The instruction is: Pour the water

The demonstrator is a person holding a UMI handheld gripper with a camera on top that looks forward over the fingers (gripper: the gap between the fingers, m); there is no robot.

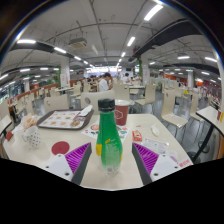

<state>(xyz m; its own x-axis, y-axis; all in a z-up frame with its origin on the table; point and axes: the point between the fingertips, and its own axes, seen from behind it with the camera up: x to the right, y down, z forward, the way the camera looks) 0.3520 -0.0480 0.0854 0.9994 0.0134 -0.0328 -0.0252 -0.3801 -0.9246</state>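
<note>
Fingers (107, 163) clamping green bottle (108, 135) mid-body; we're keeping it upright, lining up with red cup (122, 110) beyond before tilting.

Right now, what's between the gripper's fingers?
Gripper view: the green bottle stands upright between the gripper fingers. Whether they press it, I can't tell.

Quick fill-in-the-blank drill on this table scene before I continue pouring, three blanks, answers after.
1. The green plastic bottle stands ____ the gripper fingers.
2. The bottle's cap is ____ in colour.
3. Beyond the bottle stands a ____ paper cup on the white round table.
4. Beside the cup lies a grey rectangular ____.

Answers: between; black; red; tray
</note>
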